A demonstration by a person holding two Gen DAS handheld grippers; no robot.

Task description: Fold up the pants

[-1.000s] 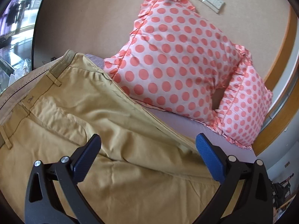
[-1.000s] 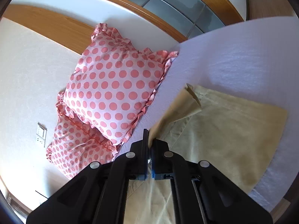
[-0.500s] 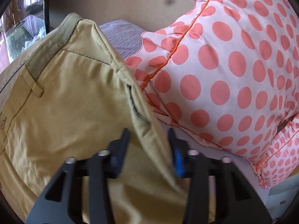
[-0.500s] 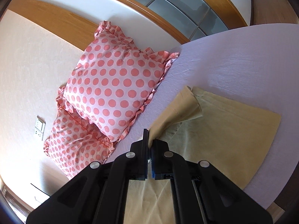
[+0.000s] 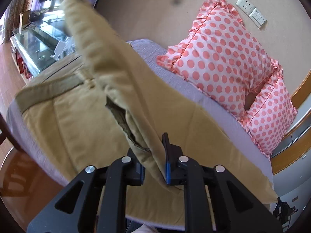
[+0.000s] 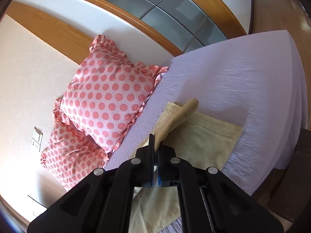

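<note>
Tan pants (image 5: 64, 120) lie on a lilac bed sheet (image 5: 186, 85). My left gripper (image 5: 155, 155) is shut on the pants' upper side edge near the waistband, and a flap (image 5: 108, 58) of the pants rises from it, lifted off the bed. My right gripper (image 6: 155, 149) is shut on the edge of a pant leg (image 6: 202, 136) near the hem, and a small raised fold (image 6: 182, 112) stands above the flat leg. The rest of the pants lies flat under both grippers.
Two pink polka-dot pillows (image 5: 225, 58) (image 6: 105, 101) lean against the beige wall at the head of the bed. A glass cabinet (image 5: 37, 44) stands beyond the bed's far side. The bed's edge (image 6: 295, 97) drops to a wooden floor.
My left gripper went from open above the pants to shut on their edge, then lifted the flap up and back. My right gripper stayed shut and rose a little with the leg edge.
</note>
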